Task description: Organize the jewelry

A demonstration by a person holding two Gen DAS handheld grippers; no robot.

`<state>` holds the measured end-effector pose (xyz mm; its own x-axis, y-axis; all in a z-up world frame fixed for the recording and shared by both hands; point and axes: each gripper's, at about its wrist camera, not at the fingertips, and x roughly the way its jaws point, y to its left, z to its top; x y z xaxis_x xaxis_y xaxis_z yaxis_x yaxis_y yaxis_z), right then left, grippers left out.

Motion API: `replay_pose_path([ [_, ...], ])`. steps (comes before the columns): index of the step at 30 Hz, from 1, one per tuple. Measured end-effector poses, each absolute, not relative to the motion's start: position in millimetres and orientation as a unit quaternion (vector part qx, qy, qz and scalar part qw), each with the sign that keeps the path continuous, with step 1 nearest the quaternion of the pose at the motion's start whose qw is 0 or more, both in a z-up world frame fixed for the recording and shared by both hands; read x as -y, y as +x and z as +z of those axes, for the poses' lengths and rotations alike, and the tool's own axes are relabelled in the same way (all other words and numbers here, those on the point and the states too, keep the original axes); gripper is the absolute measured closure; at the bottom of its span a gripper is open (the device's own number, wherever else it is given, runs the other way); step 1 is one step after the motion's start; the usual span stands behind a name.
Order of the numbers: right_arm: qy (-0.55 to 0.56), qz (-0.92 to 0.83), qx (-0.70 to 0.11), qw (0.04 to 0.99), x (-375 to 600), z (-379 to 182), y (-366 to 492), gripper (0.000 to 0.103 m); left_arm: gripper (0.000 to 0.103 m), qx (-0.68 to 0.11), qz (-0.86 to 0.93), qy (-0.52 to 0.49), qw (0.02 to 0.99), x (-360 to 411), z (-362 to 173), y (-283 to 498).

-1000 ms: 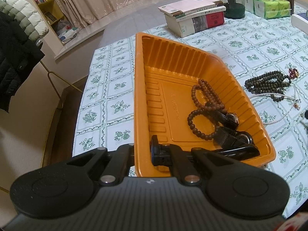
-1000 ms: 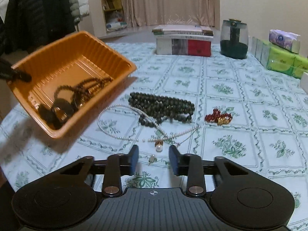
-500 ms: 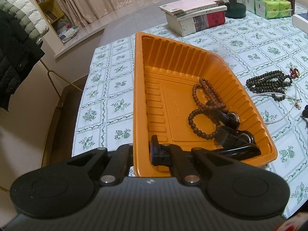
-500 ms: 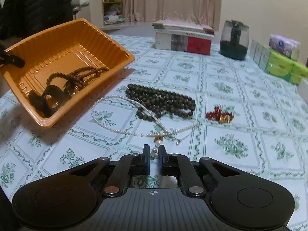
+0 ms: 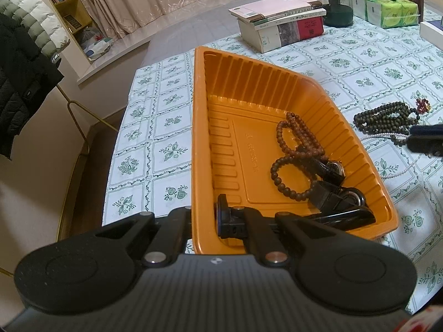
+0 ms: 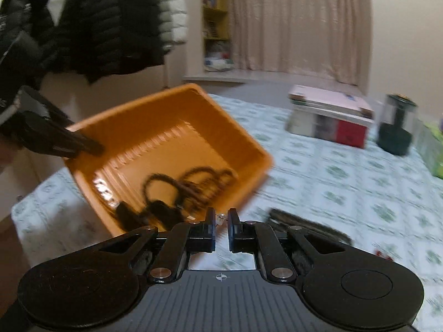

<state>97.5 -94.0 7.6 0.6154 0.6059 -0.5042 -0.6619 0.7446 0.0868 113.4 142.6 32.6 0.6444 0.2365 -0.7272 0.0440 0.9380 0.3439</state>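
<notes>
swung up toward the orange tray [image 6: 155, 127] at ten o'clock, my right gripper [image 6: 221, 222] pinches the limp, light pearl necklace [image 5: 398, 170] by its pendant, best held there, while my left gripper [image 5: 203, 217] clamps the tray's rim.

Warm dim indoor light; right view motion-blurred; fisheye edges.

The orange tray [image 5: 249, 88] is ribbed, slightly glossy plastic. Brown beads [image 5: 296, 138] inside look like matt wood. The watch straps [image 5: 343, 215] shine like glossy leather. The tablecloth [image 5: 360, 63] looks smooth and printed.
</notes>
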Motion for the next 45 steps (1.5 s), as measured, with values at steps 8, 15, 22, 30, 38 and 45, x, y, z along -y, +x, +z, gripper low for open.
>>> replay_pose_path([
  [8, -0.067, 0.391, -0.262, 0.880, 56.5, 1.8, 104.9, 0.095, 0.100, -0.419, 0.053, 0.165, 0.891, -143.2, 31.1, 113.8],
  [15, -0.067, 0.408, -0.260, 0.873, 46.7, -2.4, 107.4, 0.094, 0.100, -0.420, 0.052, 0.163, 0.891, -146.0, 29.6, 114.6],
  [22, -0.048, 0.392, -0.255, 0.882, 65.4, 1.1, 106.8, 0.068, 0.100, -0.420, 0.052, 0.163, 0.891, -146.5, 29.8, 114.8],
  [30, -0.022, 0.305, -0.293, 0.906, 133.8, -14.5, 92.8, 0.067, 0.100, -0.420, 0.052, 0.164, 0.891, -146.6, 29.8, 114.8],
  [38, -0.013, 0.221, -0.329, 0.918, 197.2, -39.1, 72.5, 0.067, 0.100, -0.419, 0.053, 0.167, 0.891, -144.7, 31.1, 114.9],
  [45, -0.006, 0.213, -0.339, 0.916, 200.4, -47.4, 79.3, 0.067, 0.100, -0.420, 0.055, 0.170, 0.890, -142.0, 32.6, 113.9],
])
